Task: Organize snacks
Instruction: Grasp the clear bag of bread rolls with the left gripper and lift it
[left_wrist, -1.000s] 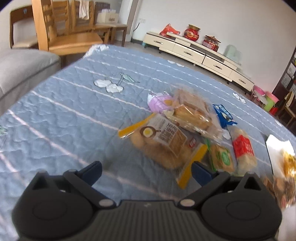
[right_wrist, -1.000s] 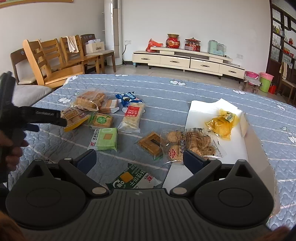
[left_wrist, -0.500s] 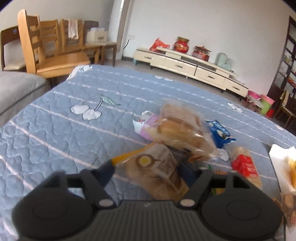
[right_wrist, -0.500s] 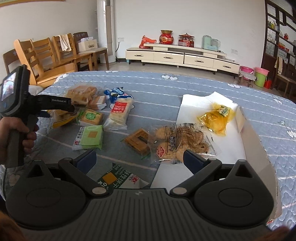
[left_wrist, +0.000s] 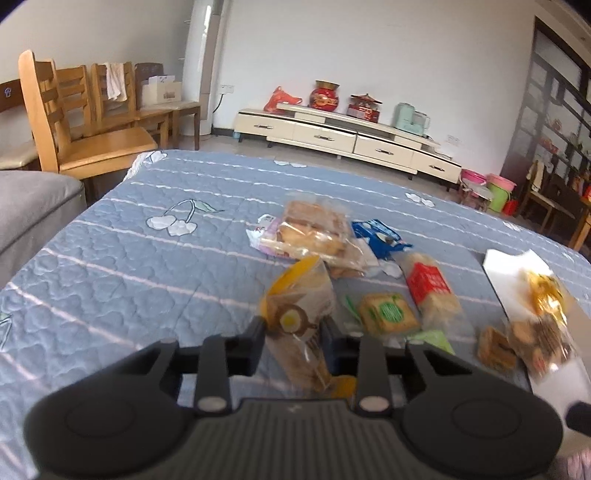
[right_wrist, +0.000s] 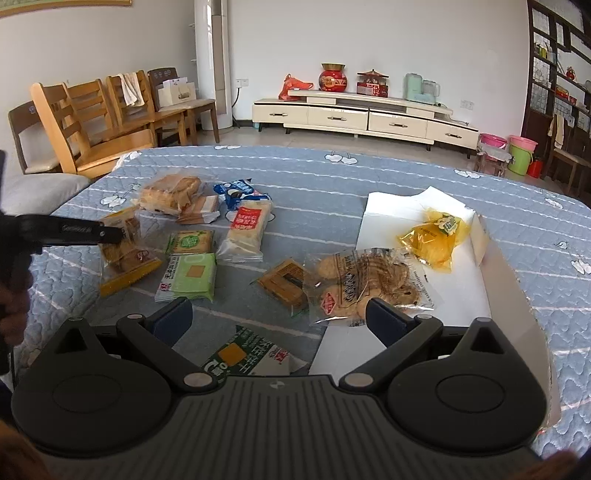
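The step in hand is the pick-up of one snack. At the left of the bench (right_wrist: 332, 177), the left tool (left_wrist: 291, 334) has just been closing, and its jaws now pinch the cake pack (left_wrist: 301, 325) between them, yellow end up (the crumpled wrapper suggests a firm hold). In the right view the pack's lower end looks to sit on or just above the quilt.

Mid-bench lie the other loose snacks: a bread bag (right_wrist: 170, 194), a red pack (right_wrist: 247, 225) and a green pack (right_wrist: 190, 271).

Further right stands the white box (right_wrist: 391, 206), holding a yellow bag (right_wrist: 432, 236), with a cookie bag (right_wrist: 365, 284) lying over its near edge.

The right tool (right_wrist: 279, 317) hangs wide open and empty, just short of the cookie bag.

Next, I judge, comes a lift clear of the neighbours and a carry rightwards to the box.
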